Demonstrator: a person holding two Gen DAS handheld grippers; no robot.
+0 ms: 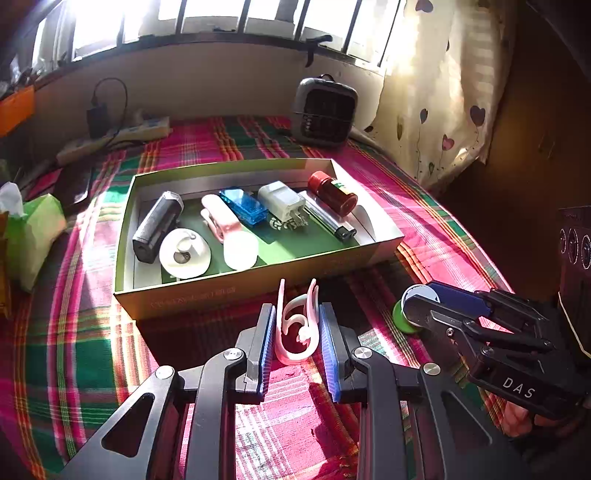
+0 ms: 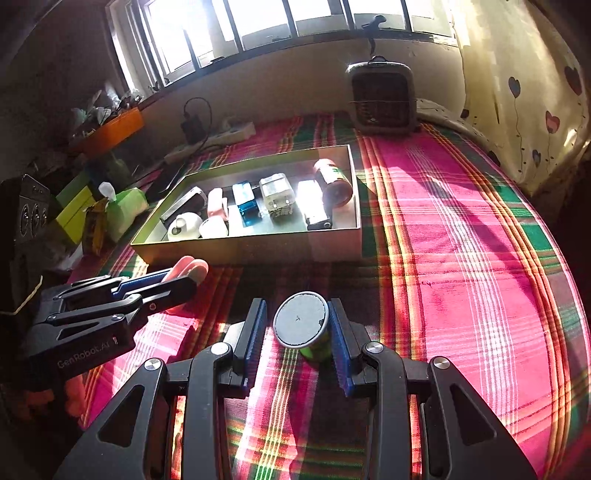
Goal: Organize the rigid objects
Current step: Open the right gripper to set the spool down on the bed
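- Nearest the cameras, the left gripper [image 1: 297,332] had its jaws clamped on a pink plastic clip [image 1: 295,328], held just short of the box's near wall.
- Beside it, the right gripper [image 2: 298,332] had its jaws closed on a small green container with a grey lid [image 2: 301,325], lid facing the camera, held just above the cloth.
- Both pieces seemed to be picked up and waiting for placement, so the step in hand looked like carrying them to the box.
- The next move would call for lifting each piece over the near wall and setting it in the free space at the front, clear of what already lay there.
- Just beyond, the open cardboard box [image 1: 177,295] held about 8 things in a row: a black cylinder [image 1: 157,229], a white suction hook [image 1: 184,253], a pink clip [image 1: 219,216], a blue case [image 1: 243,206], a white charger plug [image 1: 282,203], a lighter [image 1: 328,219] and a red-capped bottle [image 1: 332,194].
- All of it sat on a bed spread with a pink and green plaid cloth [image 2: 461,258], streaked with sun.
- Farther back stood a small heater [image 1: 325,112], a power strip [image 1: 144,129] and a green tissue pack [image 1: 33,232].
- Behind those ran a barred window [image 2: 295,18] and a heart-print curtain [image 1: 443,92].
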